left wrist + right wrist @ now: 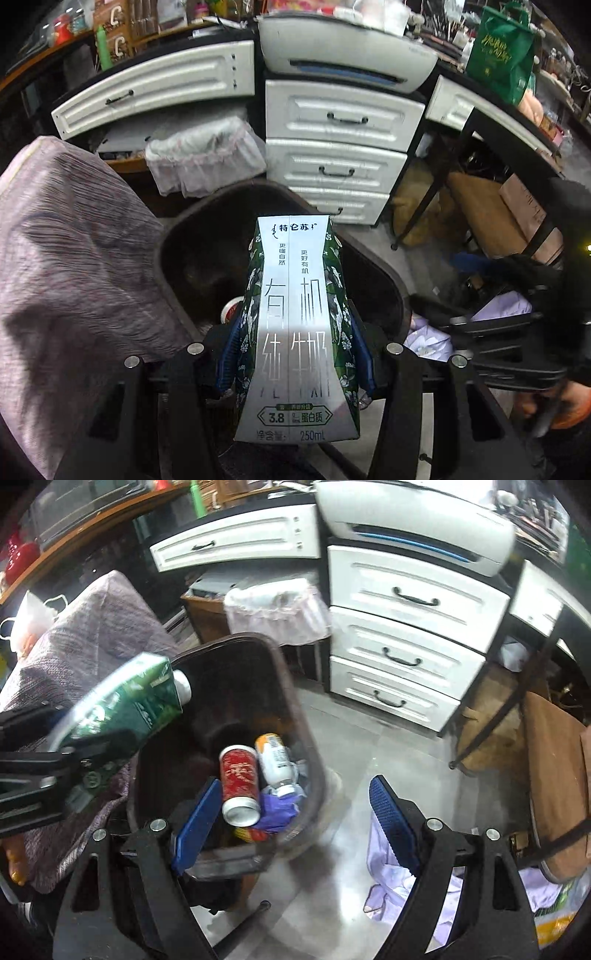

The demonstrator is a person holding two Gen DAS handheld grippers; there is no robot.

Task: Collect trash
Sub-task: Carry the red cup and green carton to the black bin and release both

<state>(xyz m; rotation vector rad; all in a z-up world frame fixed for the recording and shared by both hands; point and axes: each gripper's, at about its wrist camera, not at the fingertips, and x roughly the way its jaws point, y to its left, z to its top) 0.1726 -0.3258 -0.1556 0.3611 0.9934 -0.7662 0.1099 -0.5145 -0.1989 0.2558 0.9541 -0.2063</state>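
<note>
In the right wrist view the bin [295, 716] stands at centre frame on the floor [388, 753], with a can [239, 782] and a bottle [277, 762] lying side by side inside it. The drawer unit [410, 635] rises behind it at upper right. The left tool [66, 771] holds the carton [125, 705] over the bin's left rim. A cloth [391, 882] lies on the floor at lower right.

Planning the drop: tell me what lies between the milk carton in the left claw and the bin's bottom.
Only air. In the right wrist view the milk carton hangs over the rim of the brown bin; a red can and white bottle lie on the bottom.
</note>
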